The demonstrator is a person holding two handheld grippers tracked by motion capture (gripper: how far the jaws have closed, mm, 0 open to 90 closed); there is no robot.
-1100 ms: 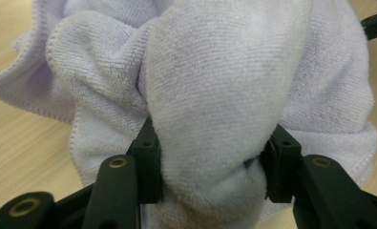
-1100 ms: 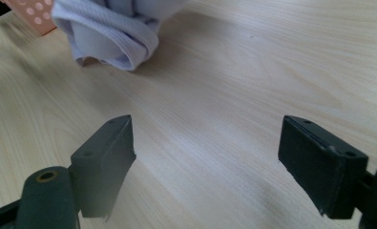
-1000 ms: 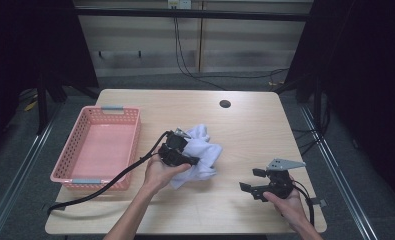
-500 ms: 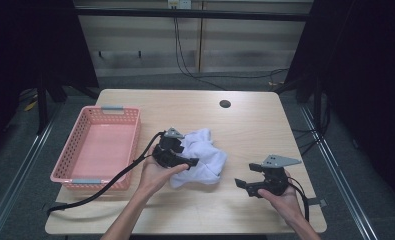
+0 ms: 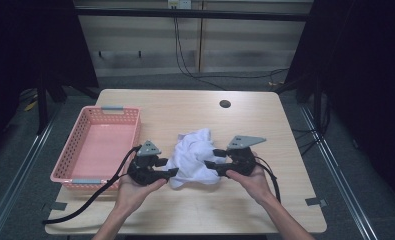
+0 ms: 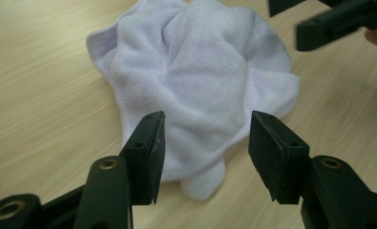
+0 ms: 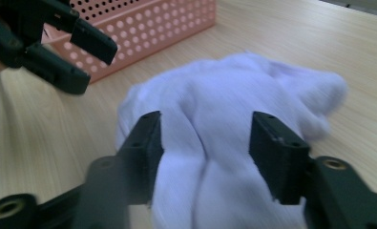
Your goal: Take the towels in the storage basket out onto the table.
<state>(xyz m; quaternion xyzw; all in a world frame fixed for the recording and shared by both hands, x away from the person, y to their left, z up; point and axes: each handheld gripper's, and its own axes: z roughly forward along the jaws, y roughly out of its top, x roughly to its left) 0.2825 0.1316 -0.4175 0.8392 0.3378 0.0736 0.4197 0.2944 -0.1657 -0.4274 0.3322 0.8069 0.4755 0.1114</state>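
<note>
Beside the pink basket [image 5: 96, 148], we flank the crumpled white cloth [image 5: 192, 156]: left gripper [image 5: 169, 172] and right gripper [image 5: 211, 159], jaws just narrowed yet gaping, clamp nothing. Next, likely, we must each pinch an edge.

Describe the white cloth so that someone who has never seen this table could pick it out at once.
On the wooden table, look just right of the pink basket, near the front edge. The cloth lies crumpled in a heap between the left gripper and the right gripper. It is the one soft white thing there, fleecy, with a stitched hem.
</note>
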